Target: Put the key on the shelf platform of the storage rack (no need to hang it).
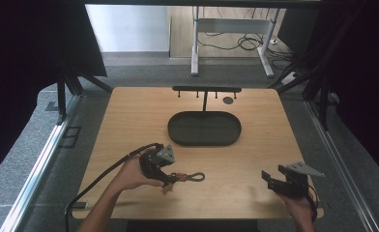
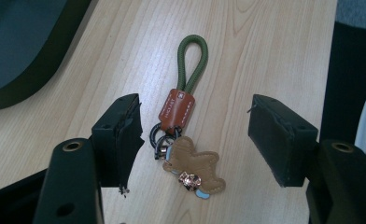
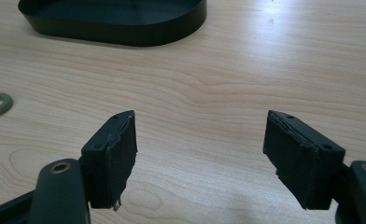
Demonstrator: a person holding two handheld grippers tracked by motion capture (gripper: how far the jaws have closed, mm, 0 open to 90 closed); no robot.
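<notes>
While straddling the keychain untouched, left gripper spread wide; right gripper likewise wide, empty.

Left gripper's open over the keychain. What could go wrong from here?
1. The keychain lies flat on the table; if the left gripper closes here, it may catch only the bear-shaped charm or the rings, so the piece dangles or slips.
2. The jaws stand wide; closing low could scrape the wood.
3. The hook stand sits behind the oval tray, so a reach to it could clip the rim.
</notes>
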